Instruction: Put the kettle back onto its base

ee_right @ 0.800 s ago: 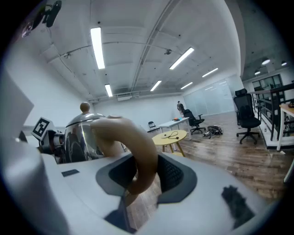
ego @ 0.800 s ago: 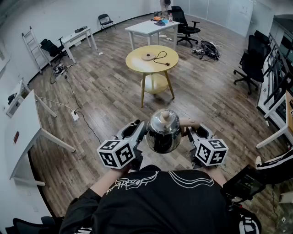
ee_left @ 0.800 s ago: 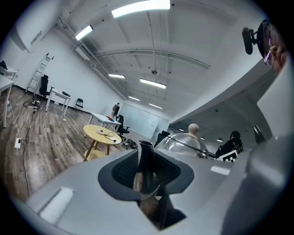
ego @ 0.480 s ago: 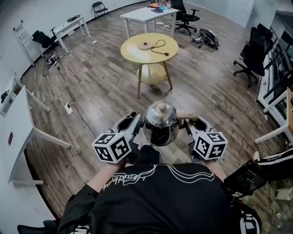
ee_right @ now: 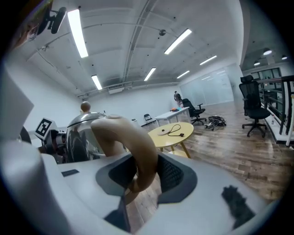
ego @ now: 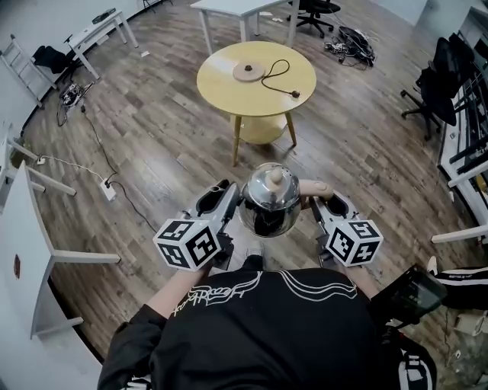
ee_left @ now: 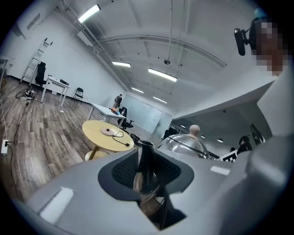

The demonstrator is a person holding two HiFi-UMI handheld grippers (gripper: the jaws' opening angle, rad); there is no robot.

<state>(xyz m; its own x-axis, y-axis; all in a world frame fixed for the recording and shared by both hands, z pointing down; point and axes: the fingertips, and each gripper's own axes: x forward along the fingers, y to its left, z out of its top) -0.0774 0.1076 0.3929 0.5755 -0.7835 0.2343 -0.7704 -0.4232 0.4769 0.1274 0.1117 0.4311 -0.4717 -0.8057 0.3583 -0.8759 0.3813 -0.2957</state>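
In the left gripper view alone, the dark spout [ee_left: 146,160] of the kettle [ee_left: 183,145] is seen clamped between the jaws of the left gripper [ee_left: 148,180]. In the right gripper view alone, the tan handle [ee_right: 132,146] is seen pinched between the jaws of the right gripper [ee_right: 140,176]. Only from the head view can it be told that the kettle is carried in the air on the near side of the round yellow table [ego: 221,90], well apart from it. The base [ego: 246,71] is laid on that table, its black cord [ego: 279,73] curled beside it. Bare wooden floor [ego: 160,145] is seen between kettle and table; beyond the table a white desk [ego: 242,7] is seen, and to its right an office chair [ego: 446,80]. Both grippers are tipped slightly downward toward the table, one at each side of the kettle.
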